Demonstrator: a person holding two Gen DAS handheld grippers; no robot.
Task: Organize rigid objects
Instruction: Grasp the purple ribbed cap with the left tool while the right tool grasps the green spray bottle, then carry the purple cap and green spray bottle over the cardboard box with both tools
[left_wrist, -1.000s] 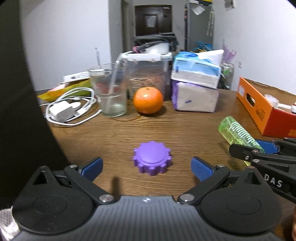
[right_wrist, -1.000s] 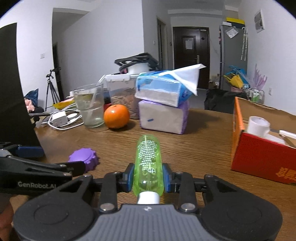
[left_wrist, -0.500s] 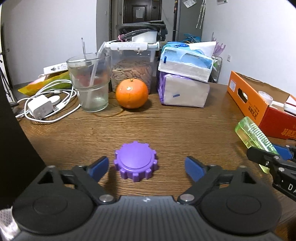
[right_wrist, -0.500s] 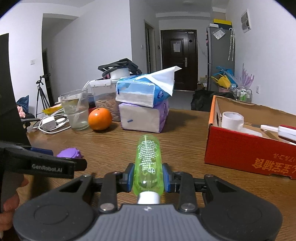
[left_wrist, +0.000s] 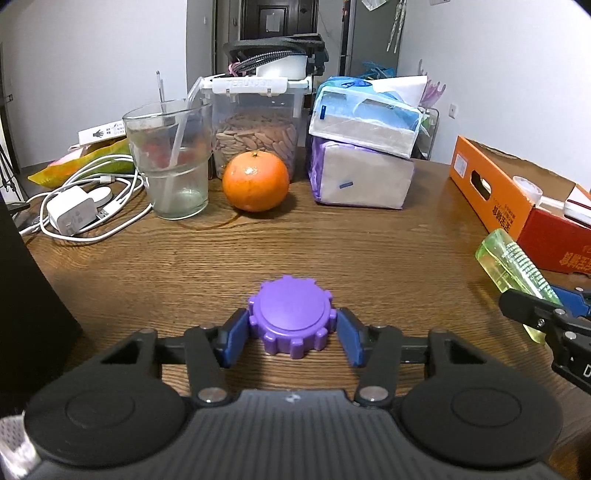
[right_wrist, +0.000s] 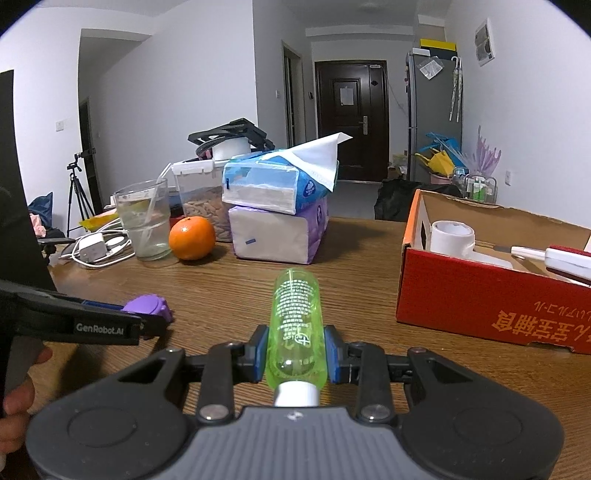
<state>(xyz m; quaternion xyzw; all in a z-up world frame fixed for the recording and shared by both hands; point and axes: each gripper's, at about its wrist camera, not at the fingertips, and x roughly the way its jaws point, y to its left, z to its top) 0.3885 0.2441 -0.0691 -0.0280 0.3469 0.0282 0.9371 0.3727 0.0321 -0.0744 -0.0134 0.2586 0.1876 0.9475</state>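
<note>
Step in hand: the left gripper (left_wrist: 292, 328) is taking hold of the purple gear-shaped cap (left_wrist: 291, 317), which is sitting on the wooden table (left_wrist: 332, 240) at about 6 o'clock in the left wrist view.
Left gripper: its jaws have just been closing, and the blue pads (left_wrist: 232, 341) are sitting against both flanks of the cap; it is looking like a grip, though how firm I cannot tell.
Cap, other view: in the right wrist view the cap (right_wrist: 147, 305) is peeking out at 9 o'clock, half hidden by the left gripper's black finger (right_wrist: 74, 321), so the pad contact is not showing there.
Right gripper: the right gripper (right_wrist: 295, 350) is clamped tight on the green bottle (right_wrist: 295, 321), which is lying along the fingers with its white end toward the camera, at 6 o'clock.
Bottle, other view: the left wrist view is showing the bottle (left_wrist: 517, 266) from the side at 3 o'clock, held clear of the table.
Destination: the orange cardboard box (right_wrist: 491, 314) at 3 o'clock is probably the place for both things; only the right wrist view is showing its inside, with a white tape roll (right_wrist: 452, 236) already there.
Next move: lifting the cap straight up without letting it slip on its teeth, then carrying both toward the box, is what I judge the moment is calling for.
</note>
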